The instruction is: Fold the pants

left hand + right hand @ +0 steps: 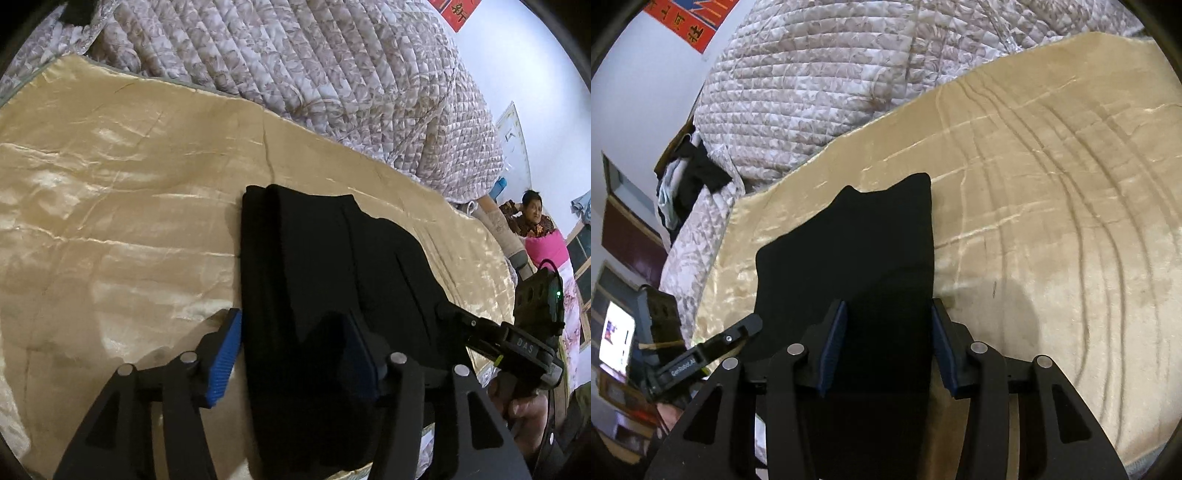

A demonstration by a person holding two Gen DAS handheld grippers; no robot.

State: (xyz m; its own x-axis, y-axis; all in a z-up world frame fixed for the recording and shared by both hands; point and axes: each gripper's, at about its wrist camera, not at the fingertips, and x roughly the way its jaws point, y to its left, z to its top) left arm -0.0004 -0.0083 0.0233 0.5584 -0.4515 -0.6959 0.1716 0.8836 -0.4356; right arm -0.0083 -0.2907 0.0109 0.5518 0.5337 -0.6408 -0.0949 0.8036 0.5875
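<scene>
Black pants (332,258) lie folded into a compact stack on a gold satin cloth (110,184). My left gripper (291,350) stands open astride the stack's near left edge. One blue pad (225,354) is over the cloth and does not touch the fabric; the other is over the pants. In the right wrist view the pants (857,240) run away from me as a dark strip. My right gripper (888,343) is open around their near end, its pads apart from the fabric. Each gripper shows at the edge of the other's view: right gripper (517,343), left gripper (738,332).
A thick floral quilt (332,55) is heaped behind the gold cloth (1052,184). A person (532,218) sits at the far right beside a pink bundle (546,247). Dark clothes (694,177) hang at the bed's left end, and a lit screen (617,339) glows lower left.
</scene>
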